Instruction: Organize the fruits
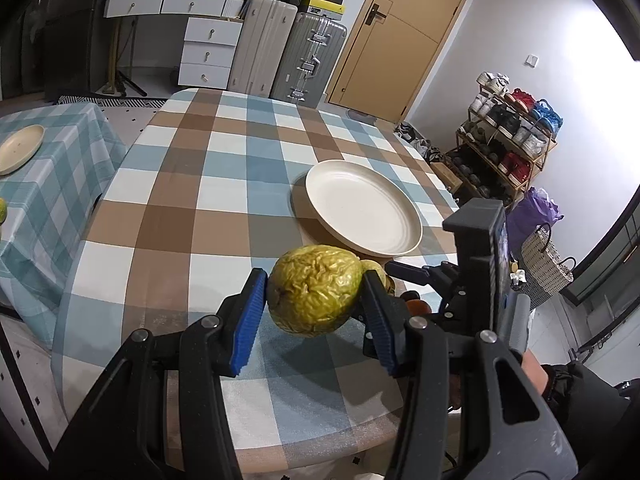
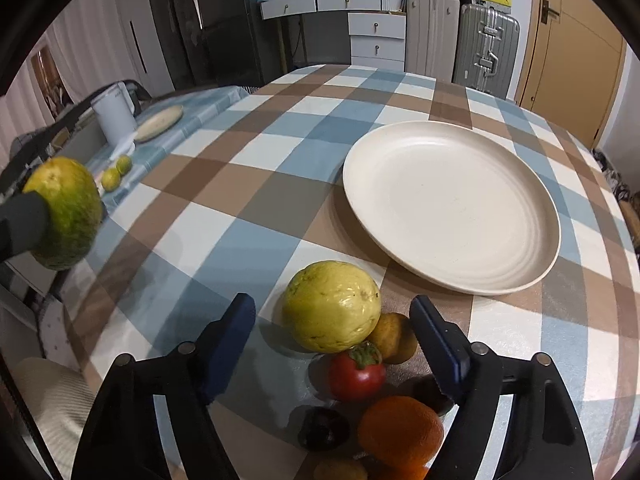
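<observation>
My left gripper [image 1: 316, 312] is clamped on a wrinkled yellow-green round fruit [image 1: 314, 290], held clear above the checked blue, brown and white tablecloth [image 1: 192, 184]. My right gripper [image 2: 334, 342] stands apart, its blue pads on either side of a smooth pale-yellow round fruit [image 2: 332, 306] without pressing it. That fruit rests on the cloth, touching a small brownish fruit [image 2: 394, 338] and a red tomato [image 2: 357, 374], just beside the empty cream round plate [image 2: 452, 208]. Recommendation: centre the pads on the yellow fruit's widest part before closing, keep clear of the tomato, then lift straight up and carry it to the plate.
</observation>
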